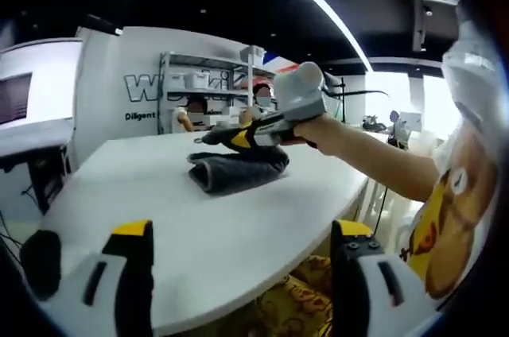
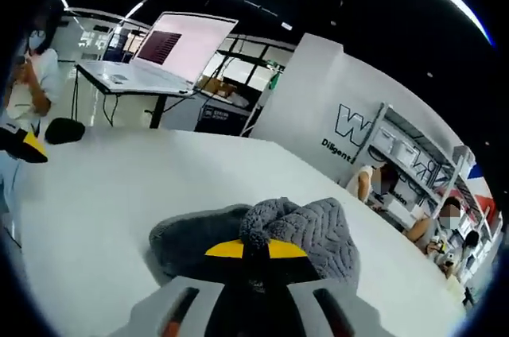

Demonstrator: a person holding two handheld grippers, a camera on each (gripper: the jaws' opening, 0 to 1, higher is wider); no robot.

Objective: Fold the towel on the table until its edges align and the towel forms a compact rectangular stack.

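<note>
1. The gray towel [image 1: 237, 168] lies bunched in a small heap on the white table [image 1: 159, 210], near the middle of the left gripper view.
2. The left tongs [image 1: 242, 261] sit at 6 o'clock in that view, wide apart, with nothing between them.
3. The right tongs [image 2: 255, 250] are pressed together on a fold of the towel [image 2: 302, 230], lifting it.
4. In the left gripper view, the right tongs [image 1: 213, 137] reach in from 3 o'clock, held by a hand [image 1: 306, 126].
</note>
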